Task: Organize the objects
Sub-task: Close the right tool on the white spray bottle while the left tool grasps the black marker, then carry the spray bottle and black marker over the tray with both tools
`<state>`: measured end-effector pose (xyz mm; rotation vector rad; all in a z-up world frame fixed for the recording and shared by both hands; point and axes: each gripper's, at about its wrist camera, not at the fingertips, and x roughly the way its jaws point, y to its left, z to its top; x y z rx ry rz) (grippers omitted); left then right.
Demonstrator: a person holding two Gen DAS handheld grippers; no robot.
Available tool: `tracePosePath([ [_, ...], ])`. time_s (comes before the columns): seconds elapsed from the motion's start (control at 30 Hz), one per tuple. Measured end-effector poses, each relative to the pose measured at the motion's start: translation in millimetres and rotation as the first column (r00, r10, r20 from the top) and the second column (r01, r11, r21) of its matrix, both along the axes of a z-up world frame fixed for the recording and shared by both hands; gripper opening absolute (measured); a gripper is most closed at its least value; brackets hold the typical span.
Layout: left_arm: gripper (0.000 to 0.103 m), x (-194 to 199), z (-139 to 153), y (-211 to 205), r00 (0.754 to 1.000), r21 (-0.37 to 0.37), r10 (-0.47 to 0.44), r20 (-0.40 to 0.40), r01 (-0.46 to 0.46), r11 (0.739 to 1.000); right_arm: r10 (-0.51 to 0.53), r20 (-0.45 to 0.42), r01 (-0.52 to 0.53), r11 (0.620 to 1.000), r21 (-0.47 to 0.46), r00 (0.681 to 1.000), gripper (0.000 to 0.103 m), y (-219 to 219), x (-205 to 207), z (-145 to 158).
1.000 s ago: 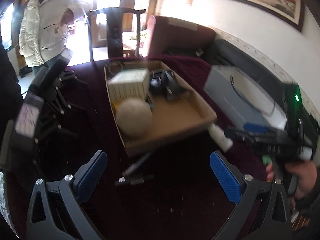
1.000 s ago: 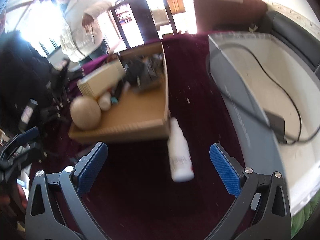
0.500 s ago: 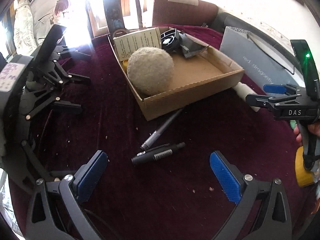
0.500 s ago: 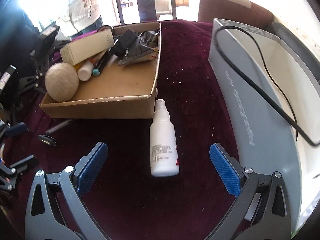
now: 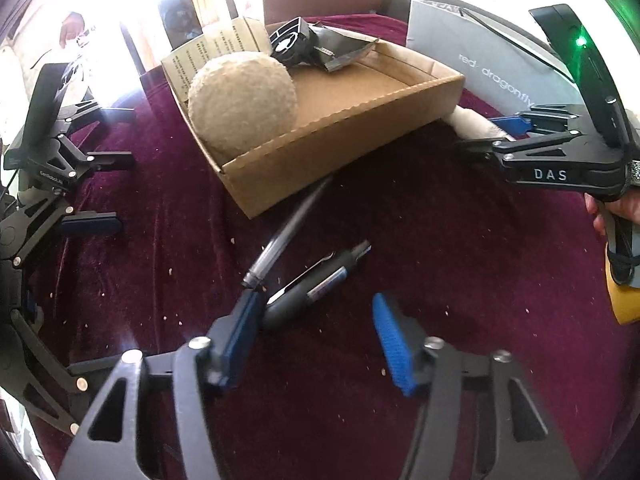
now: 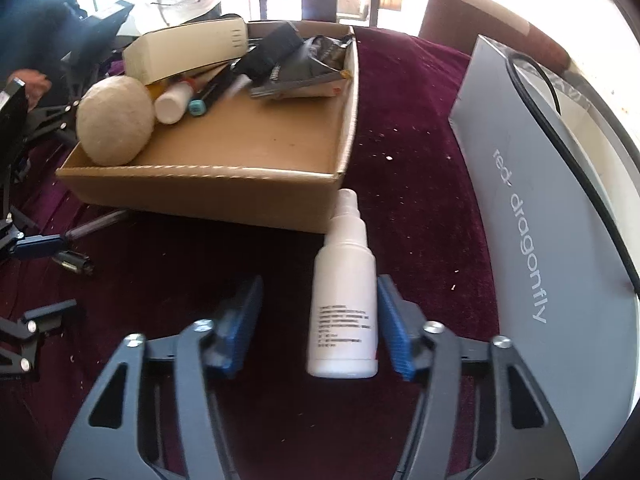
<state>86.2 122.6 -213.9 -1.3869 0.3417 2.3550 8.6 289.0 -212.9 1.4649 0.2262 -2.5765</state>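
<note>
Two pens lie on the dark maroon velvet cloth (image 5: 460, 264) that covers the whole surface, its nap creased and dotted with pale crumbs: a slim clear-barrelled pen (image 5: 286, 232) running up toward the box, and a stubby black pen (image 5: 316, 284) with a metal clip just below it at mid-frame. The left gripper (image 5: 316, 330) stands open, its ribbed blue pads on either side of the black pen's lower end, the left pad just beside that pen. Above them sits a shallow corrugated cardboard box (image 5: 344, 136) holding a rough, fuzzy beige ball (image 5: 242, 100) against its near left corner, a printed cream carton (image 5: 212, 52), a black fan-like part and a crumpled dark foil packet (image 6: 308, 66); the right wrist view also shows a small white bottle and a teal-capped marker (image 6: 210, 92) inside. In that same view a smooth white plastic spray bottle (image 6: 346, 292) lies on the cloth at lower centre, nozzle touching the box's near right corner. The right gripper (image 6: 318, 322) is open around it, the right pad touching or almost touching the bottle's side, the left pad apart. A matte grey box (image 6: 560, 240) lettered "red dragonfly" fills the right of the frame. Bright windows, a person and black stands crowd the upper left.
</note>
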Motion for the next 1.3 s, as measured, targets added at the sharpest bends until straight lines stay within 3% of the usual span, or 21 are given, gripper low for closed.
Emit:
tracePosePath([
  [0.07,0.04,2.1,1.9,-1.8,1.0,0.012,0.003,0.009,-0.003,1.0,0.004,0.005,-0.004,1.0,-0.007,1.0,0.042,-0.7,3.2,-0.3],
  [0.13,0.035,2.1,2.6,-3.3,1.0,0.043,0.011,0.022,-0.012,0.999,-0.001,0.011,0.002,1.0,-0.024,1.0,0.04,2.3,6.9,-1.0],
  [0.23,0.032,5.0,6.4,-1.7,1.0,0.09,0.005,0.029,-0.007,0.996,-0.013,0.029,0.014,0.999,-0.044,1.0,0.035,6.3,7.3,0.8],
  [0.27,0.032,8.1,8.8,0.3,1.0,0.102,-0.009,0.026,0.006,0.995,-0.013,0.036,0.015,0.999,-0.052,0.999,0.028,7.3,7.9,1.4],
  [0.47,0.033,3.7,8.8,17.0,1.0,0.073,0.015,0.018,-0.016,0.997,0.023,0.039,-0.021,0.999,-0.045,0.999,0.028,-2.3,20.5,1.8],
  [0.57,0.033,0.1,2.1,25.6,0.999,0.014,0.032,0.028,-0.032,0.999,0.032,0.038,-0.03,0.999,-0.039,0.999,0.028,-3.8,21.5,1.1],
  [0.63,0.025,2.6,1.1,27.2,0.999,0.012,0.035,0.024,-0.035,0.999,0.032,0.05,-0.029,0.998,-0.06,0.998,0.028,-1.8,22.7,1.3],
  [0.67,0.013,4.8,1.3,26.9,0.999,0.03,0.033,0.025,-0.034,0.999,0.031,0.055,-0.027,0.997,-0.071,0.998,0.028,-1.2,25.0,1.6],
  [0.7,0.01,7.2,1.6,27.8,0.999,0.034,0.034,0.024,-0.035,0.999,0.024,0.055,-0.019,0.996,-0.088,0.998,0.028,0.8,28.5,2.6],
  [0.9,0.01,30.3,9.5,27.7,0.999,0.108,0.044,0.013,-0.045,0.993,0.024,0.03,-0.02,0.992,-0.123,0.999,0.028,1.6,54.5,17.0],
  [1.0,0.01,41.2,22.8,24.3,0.997,0.152,0.08,-0.021,-0.076,0.985,0.006,0.043,0.003,0.982,-0.188,0.999,0.028,15.4,76.3,24.2],
  [1.13,0.009,43.9,51.9,21.3,0.979,0.17,0.165,-0.118,-0.144,0.975,-0.039,-0.057,0.024,0.971,-0.236,0.998,0.028,30.8,94.5,46.4],
  [1.3,0.009,33.6,101.3,26.3,0.93,0.187,0.265,-0.256,-0.222,0.957,-0.058,-0.232,0.004,0.973,-0.229,0.971,0.028,23.8,101.1,93.6],
])
